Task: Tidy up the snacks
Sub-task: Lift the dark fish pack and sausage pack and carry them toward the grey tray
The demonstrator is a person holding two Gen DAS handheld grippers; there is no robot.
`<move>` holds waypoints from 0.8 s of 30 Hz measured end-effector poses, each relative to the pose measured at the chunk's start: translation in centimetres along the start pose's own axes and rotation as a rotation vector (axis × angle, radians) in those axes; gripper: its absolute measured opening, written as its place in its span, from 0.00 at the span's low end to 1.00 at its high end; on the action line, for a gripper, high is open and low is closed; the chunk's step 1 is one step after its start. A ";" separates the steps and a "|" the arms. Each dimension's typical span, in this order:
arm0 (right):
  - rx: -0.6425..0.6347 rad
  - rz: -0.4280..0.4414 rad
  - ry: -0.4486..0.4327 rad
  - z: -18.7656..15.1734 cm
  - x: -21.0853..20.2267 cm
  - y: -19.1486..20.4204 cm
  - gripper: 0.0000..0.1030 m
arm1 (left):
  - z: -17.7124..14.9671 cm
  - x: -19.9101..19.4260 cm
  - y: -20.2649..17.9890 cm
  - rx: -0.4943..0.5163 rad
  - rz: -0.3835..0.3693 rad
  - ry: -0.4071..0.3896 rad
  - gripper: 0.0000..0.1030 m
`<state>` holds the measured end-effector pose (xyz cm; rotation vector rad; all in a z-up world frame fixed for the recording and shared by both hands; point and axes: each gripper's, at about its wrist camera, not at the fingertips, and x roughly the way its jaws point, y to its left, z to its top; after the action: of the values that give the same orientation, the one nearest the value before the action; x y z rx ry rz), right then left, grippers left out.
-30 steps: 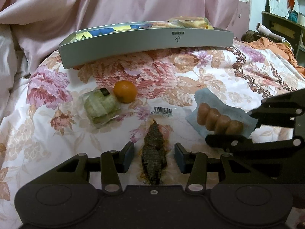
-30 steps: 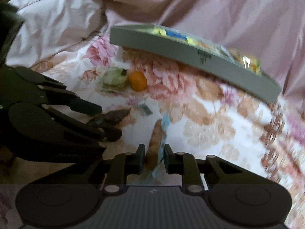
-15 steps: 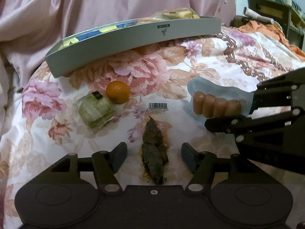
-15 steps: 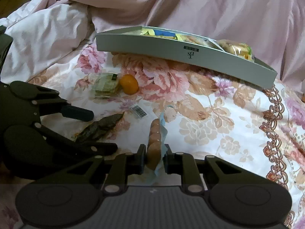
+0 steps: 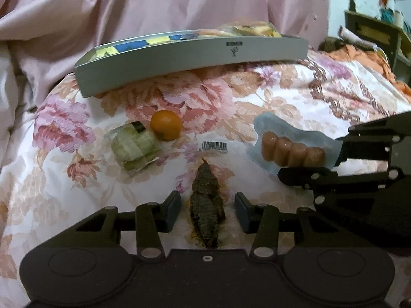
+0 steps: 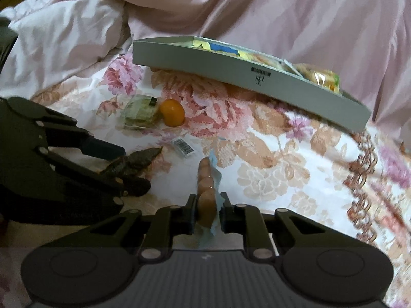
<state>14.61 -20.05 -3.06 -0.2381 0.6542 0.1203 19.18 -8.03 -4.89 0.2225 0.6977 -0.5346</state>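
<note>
Now right gripper (image 6: pixel 207 209) clamps sausage pack (image 6: pixel 206 192); left gripper (image 5: pixel 207 209) straddles dark snack (image 5: pixel 206 205).

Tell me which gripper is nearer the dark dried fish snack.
Left. The left gripper straddles the dark dried fish snack, fingers open either side; the right gripper, off to its right, holds the sausage pack.

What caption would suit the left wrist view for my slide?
Open left tool straddles a dark dried snack; the right tool grips a sausage pack before the grey box.
</note>
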 end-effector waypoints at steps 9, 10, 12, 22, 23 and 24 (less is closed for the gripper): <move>-0.162 -0.091 -0.069 -0.1 -0.4 1.6 0.17 | 0.0 -0.4 0.2 -0.062 0.005 -0.042 0.46; -0.179 -0.101 -0.074 -0.2 -0.4 1.7 0.17 | -0.1 -0.5 0.2 -0.066 0.007 -0.048 0.46; -0.210 -0.127 -0.090 -0.2 -0.5 2.0 0.17 | 0.0 -0.7 0.2 -0.073 0.011 -0.064 0.46; -0.333 -0.224 -0.207 -0.4 -1.7 3.1 0.17 | 0.4 -2.1 0.3 -0.114 0.026 -0.162 0.46; -0.339 -0.230 -0.212 -0.4 -1.7 3.1 0.17 | 0.5 -2.2 0.3 -0.116 0.026 -0.168 0.46; -0.347 -0.235 -0.218 -0.4 -1.8 3.2 0.17 | 0.5 -2.3 0.3 -0.117 0.025 -0.173 0.46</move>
<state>12.40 -17.14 -2.83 -0.6248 0.3815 0.0319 18.12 -7.09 -2.95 0.0745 0.5552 -0.4811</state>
